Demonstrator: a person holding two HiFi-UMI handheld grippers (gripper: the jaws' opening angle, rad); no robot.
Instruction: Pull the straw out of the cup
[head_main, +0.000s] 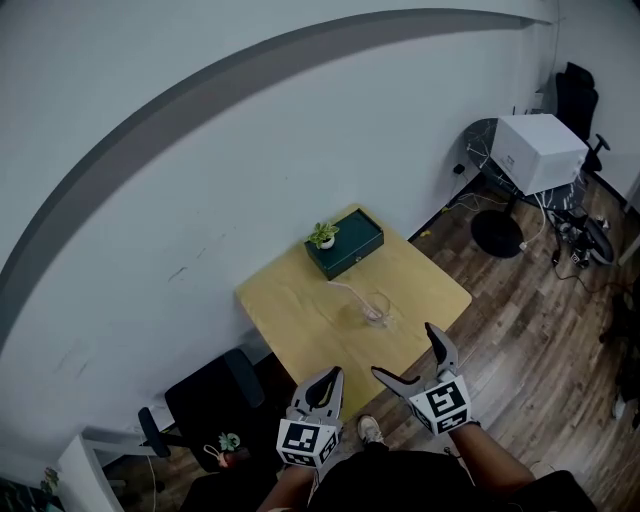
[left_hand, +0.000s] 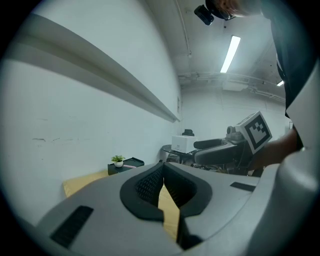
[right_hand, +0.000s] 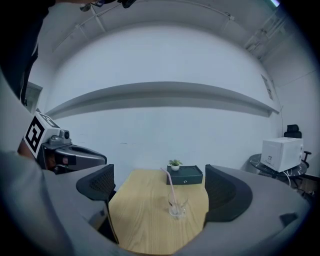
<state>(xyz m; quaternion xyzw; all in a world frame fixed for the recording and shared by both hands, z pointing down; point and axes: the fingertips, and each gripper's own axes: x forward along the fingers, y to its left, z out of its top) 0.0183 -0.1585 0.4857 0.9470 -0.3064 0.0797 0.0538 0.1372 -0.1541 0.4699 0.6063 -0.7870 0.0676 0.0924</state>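
Observation:
A clear glass cup (head_main: 376, 309) stands near the middle of the small yellow wooden table (head_main: 300, 330). A pink straw (head_main: 348, 292) leans out of it toward the far left. In the right gripper view the cup (right_hand: 177, 206) and straw (right_hand: 171, 189) sit straight ahead, well beyond the jaws. My right gripper (head_main: 405, 352) hovers over the table's near edge, open wide with nothing between its pads (right_hand: 97, 184). My left gripper (head_main: 326, 386) is beside it at the near edge, shut and empty (left_hand: 163, 167).
A dark green box (head_main: 346, 243) with a small potted plant (head_main: 323, 236) sits at the table's far end against the white wall. A black chair (head_main: 212, 402) stands left of the table. A white appliance (head_main: 540, 150) on a round dark table and cables lie to the right.

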